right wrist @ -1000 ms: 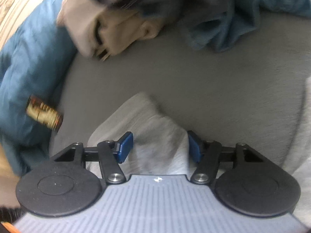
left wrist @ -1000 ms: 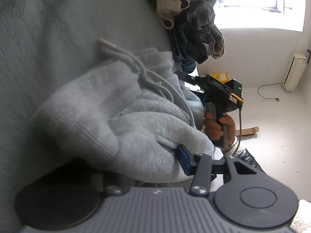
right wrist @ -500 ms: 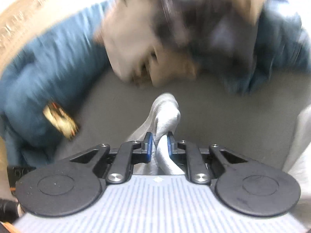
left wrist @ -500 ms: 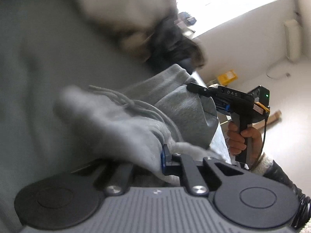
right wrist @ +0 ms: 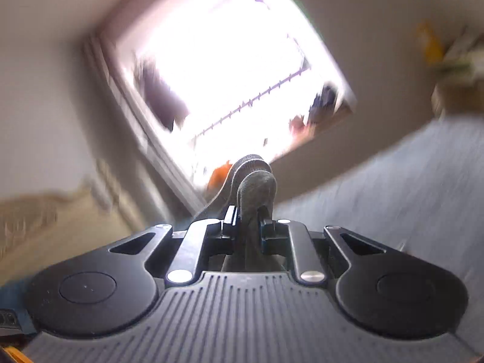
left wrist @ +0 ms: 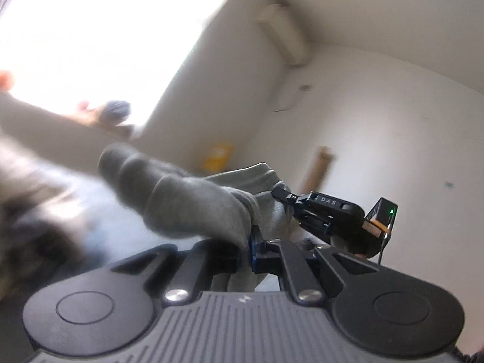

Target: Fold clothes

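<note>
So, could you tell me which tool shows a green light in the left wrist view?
The right tool, clamped on the grey garment; the left tool shows none.

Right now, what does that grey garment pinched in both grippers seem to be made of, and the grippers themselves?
The grey garment looks like a thick, soft knit, probably cotton fleece: matte, fuzzy surface, with a ribbed edge in the right wrist view. The left gripper and right gripper look like matte black moulded plastic with ridged housings, shiny metal pivot screws and blue pads, possibly rubber.
</note>
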{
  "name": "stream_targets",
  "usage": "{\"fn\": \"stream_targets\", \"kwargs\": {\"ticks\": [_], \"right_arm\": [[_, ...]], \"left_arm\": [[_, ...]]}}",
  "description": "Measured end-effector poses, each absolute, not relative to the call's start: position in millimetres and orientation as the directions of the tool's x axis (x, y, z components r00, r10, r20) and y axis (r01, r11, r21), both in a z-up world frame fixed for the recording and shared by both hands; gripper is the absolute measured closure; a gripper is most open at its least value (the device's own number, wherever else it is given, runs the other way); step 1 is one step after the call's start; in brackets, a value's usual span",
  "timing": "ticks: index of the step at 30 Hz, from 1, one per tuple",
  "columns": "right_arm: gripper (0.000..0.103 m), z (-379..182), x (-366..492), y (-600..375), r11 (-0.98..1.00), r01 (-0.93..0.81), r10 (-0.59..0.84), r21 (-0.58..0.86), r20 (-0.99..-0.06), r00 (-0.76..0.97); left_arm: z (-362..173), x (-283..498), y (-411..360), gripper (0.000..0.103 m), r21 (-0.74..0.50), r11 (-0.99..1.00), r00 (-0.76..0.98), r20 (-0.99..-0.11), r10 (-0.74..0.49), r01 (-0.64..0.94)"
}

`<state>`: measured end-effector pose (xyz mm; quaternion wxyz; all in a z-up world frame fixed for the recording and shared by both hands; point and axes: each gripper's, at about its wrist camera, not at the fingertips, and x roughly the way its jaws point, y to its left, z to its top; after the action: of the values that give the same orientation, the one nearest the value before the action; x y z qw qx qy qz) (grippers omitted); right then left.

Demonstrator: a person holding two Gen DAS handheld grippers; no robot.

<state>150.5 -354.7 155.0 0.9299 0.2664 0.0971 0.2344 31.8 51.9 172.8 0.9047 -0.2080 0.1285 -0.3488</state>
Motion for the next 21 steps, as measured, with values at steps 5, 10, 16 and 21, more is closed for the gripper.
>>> {"fn": "stream_targets", "kwargs": {"ticks": [5,10,16,21], "right_arm": [[0.095,254,85,-458,0.811,-0.328,0.306,0.485,0.126,0.944],[0.097,349,19,-536,0.879,-0.253,0.15,0.405,0.268,0.951],[0.097,343,19,-502,0.918,-0.238,0.168,0.318,0.233,0.958],[0.097,308,47,-452,0.924,-0.256,0.216,0.283,0.166,0.962]], "left_arm": [[254,39,-36,0.096,-0.378,0.537,0.599,0.059,-0.799,0.754],[304,26,-86,0.096,-0.362,0.353,0.447,0.219,-0.867,0.862],[291,12,-87,0.096,-0.324,0.331,0.417,0.244,-0.876,0.886],[233,0,-33,0.096,-0.342,0.457,0.53,0.158,-0.833,0.821]]}}
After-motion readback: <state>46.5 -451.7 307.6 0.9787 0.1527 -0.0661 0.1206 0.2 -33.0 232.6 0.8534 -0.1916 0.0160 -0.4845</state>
